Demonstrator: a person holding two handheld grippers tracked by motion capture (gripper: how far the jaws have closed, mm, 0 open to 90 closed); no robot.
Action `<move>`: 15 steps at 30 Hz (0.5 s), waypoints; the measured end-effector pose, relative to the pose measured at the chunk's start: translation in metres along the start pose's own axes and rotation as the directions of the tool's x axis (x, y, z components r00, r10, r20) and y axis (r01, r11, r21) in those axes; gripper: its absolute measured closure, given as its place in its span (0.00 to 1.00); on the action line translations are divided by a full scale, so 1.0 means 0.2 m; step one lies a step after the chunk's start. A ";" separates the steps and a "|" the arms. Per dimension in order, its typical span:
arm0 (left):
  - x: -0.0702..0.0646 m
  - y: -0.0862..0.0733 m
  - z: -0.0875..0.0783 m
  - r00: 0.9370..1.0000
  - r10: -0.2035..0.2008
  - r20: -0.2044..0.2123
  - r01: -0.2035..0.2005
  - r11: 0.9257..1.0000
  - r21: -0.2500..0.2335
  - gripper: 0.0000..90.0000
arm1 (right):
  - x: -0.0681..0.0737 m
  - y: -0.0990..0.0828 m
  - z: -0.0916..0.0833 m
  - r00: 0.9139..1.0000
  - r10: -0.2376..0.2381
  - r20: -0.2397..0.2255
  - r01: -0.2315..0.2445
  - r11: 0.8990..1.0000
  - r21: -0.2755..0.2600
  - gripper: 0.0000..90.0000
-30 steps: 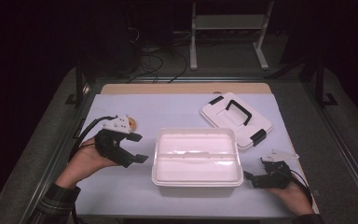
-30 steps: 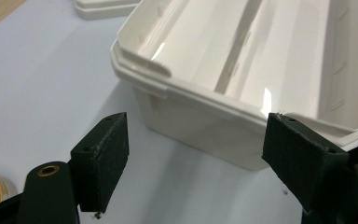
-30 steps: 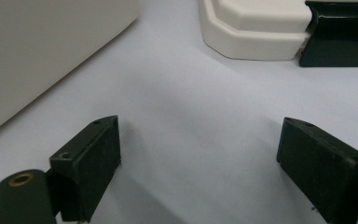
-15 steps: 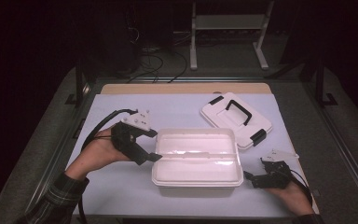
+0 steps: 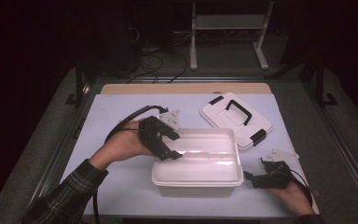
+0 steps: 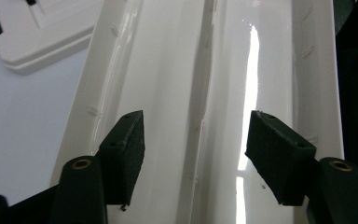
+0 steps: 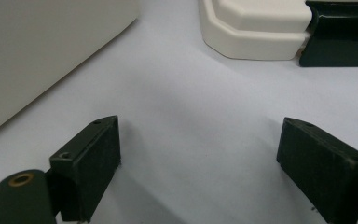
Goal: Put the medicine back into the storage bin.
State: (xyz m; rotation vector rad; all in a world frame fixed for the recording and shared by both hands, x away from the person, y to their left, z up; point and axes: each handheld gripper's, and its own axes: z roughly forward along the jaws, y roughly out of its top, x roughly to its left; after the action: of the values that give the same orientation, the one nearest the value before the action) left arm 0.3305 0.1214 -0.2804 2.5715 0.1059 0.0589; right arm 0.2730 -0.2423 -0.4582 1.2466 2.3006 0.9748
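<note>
A white plastic box [image 5: 198,179] stands lidless in the middle of the table. Its white lid [image 5: 223,116], with a black handle and black clasps, lies flat behind it on the right. My left gripper [image 5: 175,145] hangs over the box's left end. In the left gripper view its jaws [image 6: 196,140] look down into the glossy inside of the box [image 6: 168,70]; they have just been closing, still stand apart and press on nothing. My right gripper [image 5: 251,178] rests open on the table right of the box, pointing at the box wall [image 7: 42,56].
The table is covered with a pale sheet [image 5: 116,116], bare at the left and front. In the right gripper view a corner of the lid [image 7: 251,28] and its black clasp [image 7: 340,37] lie just ahead. Dark metal rails [image 5: 345,140] run along both sides.
My left hand has moved right, from the table beside the box to above the box's left end, and its jaws have narrowed. The right hand has stayed still.
</note>
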 end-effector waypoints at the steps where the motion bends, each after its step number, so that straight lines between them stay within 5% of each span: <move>1: 0.00 0.02 0.01 1.000 0.004 0.000 -0.004 1.000 0.005 0.42 | 0.00 0.00 0.00 1.000 0.000 -0.001 0.000 1.000 0.000 0.14; 15: -0.01 0.19 0.21 0.997 0.065 0.043 -0.070 0.991 0.110 0.65 | 0.00 0.00 0.00 1.000 0.000 -0.001 0.000 1.000 0.000 0.14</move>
State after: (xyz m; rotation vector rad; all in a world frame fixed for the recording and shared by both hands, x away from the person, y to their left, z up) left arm 0.3342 0.0676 -0.2959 2.6861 0.0074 0.0280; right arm 0.2730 -0.2423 -0.4581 1.2471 2.3011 0.9750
